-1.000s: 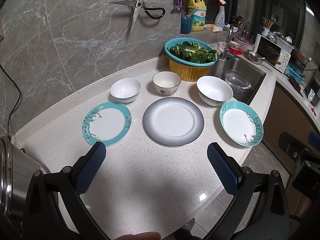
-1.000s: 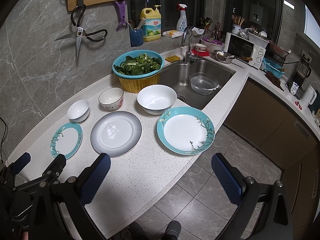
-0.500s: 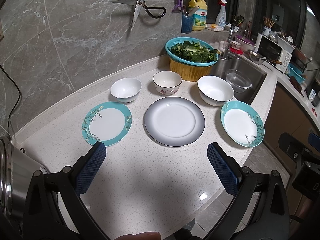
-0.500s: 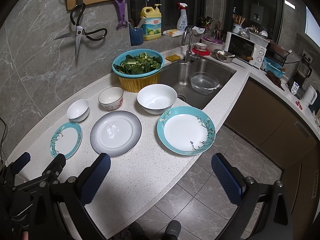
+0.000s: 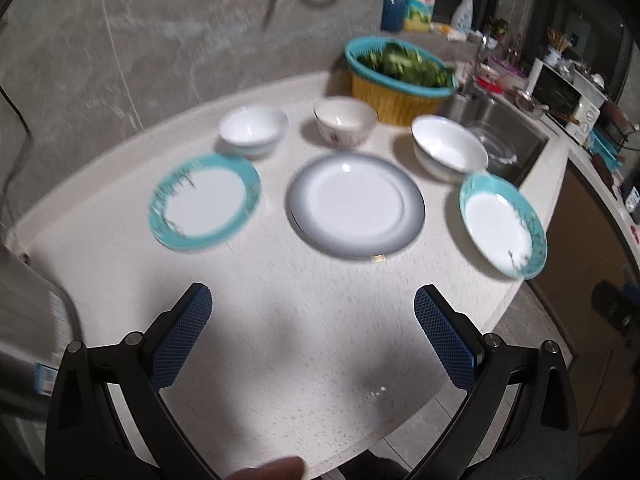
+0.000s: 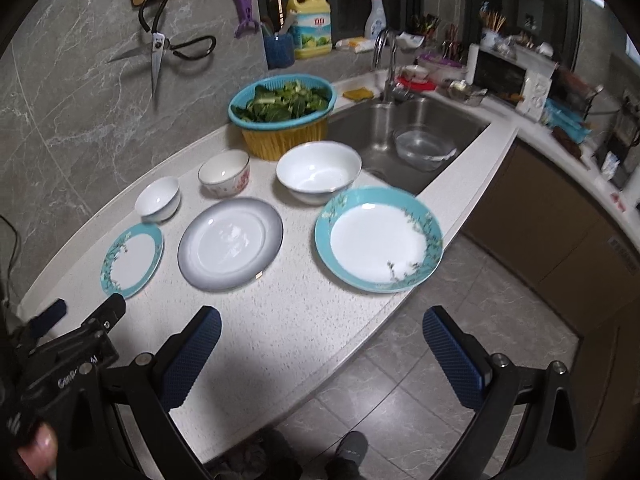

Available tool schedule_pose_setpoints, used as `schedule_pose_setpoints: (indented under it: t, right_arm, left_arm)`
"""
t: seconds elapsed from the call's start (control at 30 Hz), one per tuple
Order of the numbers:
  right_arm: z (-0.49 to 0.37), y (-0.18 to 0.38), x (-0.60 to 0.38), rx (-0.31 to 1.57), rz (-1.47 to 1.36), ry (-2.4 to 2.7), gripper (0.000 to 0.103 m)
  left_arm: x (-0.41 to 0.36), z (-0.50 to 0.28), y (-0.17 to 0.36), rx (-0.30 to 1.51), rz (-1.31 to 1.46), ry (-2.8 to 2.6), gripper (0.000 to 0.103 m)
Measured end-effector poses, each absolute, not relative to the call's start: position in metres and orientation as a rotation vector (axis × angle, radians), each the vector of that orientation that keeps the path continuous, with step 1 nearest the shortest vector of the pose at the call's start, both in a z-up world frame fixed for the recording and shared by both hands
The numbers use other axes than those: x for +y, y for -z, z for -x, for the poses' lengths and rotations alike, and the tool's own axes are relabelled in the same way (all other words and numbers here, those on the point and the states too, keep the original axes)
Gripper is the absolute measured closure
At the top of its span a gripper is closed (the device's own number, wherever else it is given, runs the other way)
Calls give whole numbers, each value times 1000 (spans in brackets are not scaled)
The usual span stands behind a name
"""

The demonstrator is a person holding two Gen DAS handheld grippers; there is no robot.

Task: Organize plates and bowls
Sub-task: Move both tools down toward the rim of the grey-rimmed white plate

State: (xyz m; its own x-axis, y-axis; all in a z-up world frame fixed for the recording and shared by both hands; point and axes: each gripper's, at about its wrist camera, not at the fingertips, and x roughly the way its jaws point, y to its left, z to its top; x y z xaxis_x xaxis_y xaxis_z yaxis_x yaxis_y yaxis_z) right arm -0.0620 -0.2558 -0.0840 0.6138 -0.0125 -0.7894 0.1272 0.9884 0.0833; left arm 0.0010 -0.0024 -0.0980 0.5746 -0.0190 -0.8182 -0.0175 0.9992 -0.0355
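Two blue-padded fingers of the left gripper (image 5: 312,300) stand spread wide over bare countertop (image 5: 304,344), gripping nothing. Ahead of them sits the grey-rimmed plate (image 5: 356,205), a small teal plate (image 5: 205,201) ahead-left, a larger teal plate (image 5: 503,225) ahead-right, three bowls (image 5: 345,121) beyond.

In the right wrist view, the right gripper (image 6: 320,336) is likewise wide apart and empty, its left finger over the counter edge, its right over floor. The larger teal plate (image 6: 379,239) lies just ahead.
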Motion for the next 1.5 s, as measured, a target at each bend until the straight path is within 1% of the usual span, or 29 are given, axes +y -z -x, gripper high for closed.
schedule_pose_setpoints:
  t: [0.17, 0.23, 0.3, 0.33, 0.37, 0.43, 0.5, 0.57, 0.67, 0.73, 0.8, 0.83, 0.9, 1.0, 1.07, 1.13, 1.17, 1.2, 1.23, 1.5]
  right_arm:
    - [56, 105, -293, 916, -167, -57, 0]
    - [52, 110, -306, 881, -171, -116, 0]
    - [39, 114, -310, 853, -155, -154, 0]
    - [33, 116, -309, 872, -143, -168, 0]
    - [22, 120, -306, 929, -139, -198, 0]
    - [1, 125, -305, 988, -200, -254, 0]
    - [-18, 125, -303, 957, -251, -304, 0]
    - [-36, 126, -295, 950, -232, -329, 0]
    - [-72, 136, -277, 1008, -204, -352, 0]
    - [-93, 144, -269, 1024, -201, -359, 3]
    - [-115, 157, -270, 1062, -230, -349, 7]
    - [-122, 161, -271, 1069, -257, -376, 11]
    - [-140, 172, -271, 1096, -323, -406, 26]
    - [-159, 187, -265, 1143, -342, -424, 33]
    - [-170, 198, -261, 1181, -357, -452, 38]
    - [-182, 209, -260, 1210, -384, -484, 39]
    - [-189, 214, -260, 1218, -397, -506, 39]
    - [-193, 217, -260, 1223, -405, -521, 39]
    - [-199, 221, -262, 1237, -413, -538, 39]
    - [-230, 244, -272, 1314, -425, -588, 39]
  left_arm:
    - [-17, 6, 143, 1008, 83, 43, 0]
    - [-26, 3, 163, 1097, 75, 34, 0]
    - [-26, -5, 179, 1188, 137, 54, 0]
    - [-23, -9, 183, 1196, 164, 66, 0]
    - [-20, -14, 186, 1189, 173, 65, 0]
    - [-13, -29, 192, 1179, 173, 53, 0]
    - [-2, -50, 201, 1197, 222, 74, 0]
    - [7, -72, 206, 1191, 244, 82, 0]
    - [17, -102, 210, 1178, 251, 70, 0]
    - [20, -123, 210, 1172, 248, 49, 1]
    - [21, -140, 207, 1158, 243, 81, 1]
    - [20, -147, 207, 1158, 233, 85, 2]
    - [22, -163, 212, 1187, 244, 88, 2]
    - [34, -177, 222, 1176, 309, 106, 2]
    - [38, -185, 229, 1194, 358, 121, 8]
    - [38, -188, 235, 1206, 395, 126, 17]
    - [38, -189, 238, 1208, 400, 125, 19]
    - [37, -191, 240, 1215, 403, 118, 25]
    - [35, -192, 242, 1224, 404, 110, 27]
    - [36, -209, 261, 1272, 485, 71, 27]
